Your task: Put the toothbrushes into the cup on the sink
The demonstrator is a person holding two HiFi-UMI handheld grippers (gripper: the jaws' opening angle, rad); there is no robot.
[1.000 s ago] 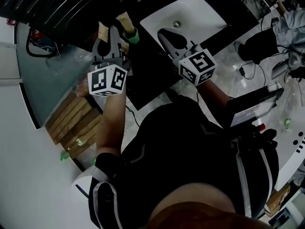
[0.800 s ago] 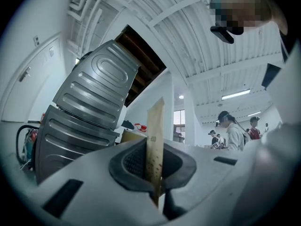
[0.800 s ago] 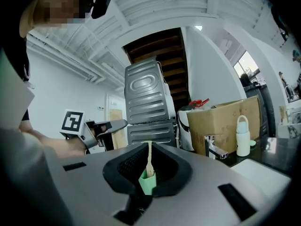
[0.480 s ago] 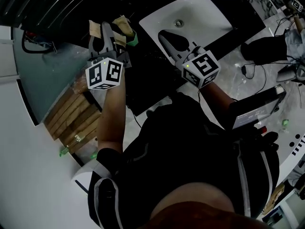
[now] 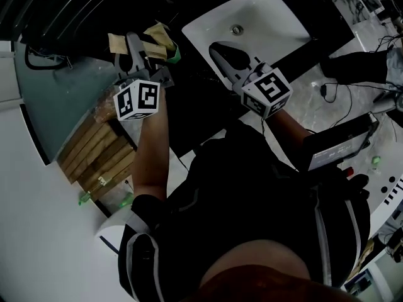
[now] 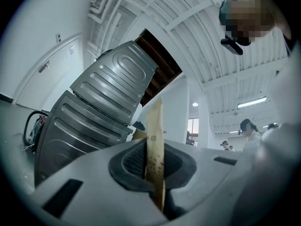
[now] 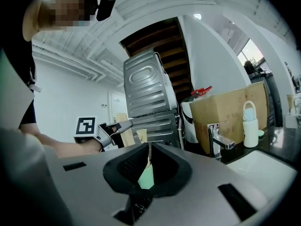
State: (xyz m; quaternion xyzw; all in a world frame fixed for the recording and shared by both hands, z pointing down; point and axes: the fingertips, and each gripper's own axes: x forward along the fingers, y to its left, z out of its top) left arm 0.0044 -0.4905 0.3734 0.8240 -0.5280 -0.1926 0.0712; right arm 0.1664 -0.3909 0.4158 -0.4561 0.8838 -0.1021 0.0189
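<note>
Left gripper view is showing my left hand-held gripper (image 6: 154, 166) pinching a tan brush (image 6: 154, 126). It is a thin, flat strip standing upright, and the pads are pressing on its broad faces. Right gripper view is showing the right hand-held gripper (image 7: 149, 161) nipping a green brush (image 7: 146, 178) by a pale flat end, with a thin stem rising above it. In the head view both are hanging in the air, the tan one beside the sink (image 5: 264, 17) and the green one over its near part. I am not finding the cup in any view. A tap (image 7: 217, 138) and a white bottle (image 7: 249, 119) are standing on the counter (image 7: 282, 136) past the sink.

I am judging both brushes to be light and stiff, but narrow and probably smooth, so either may be swivelling between the pads if its end knocks a rim. I am favouring a hold across the flat faces near mid-handle. That is leaving the lower end free to go into the cup, and a firm squeeze is unlikely to be harming either brush.
</note>
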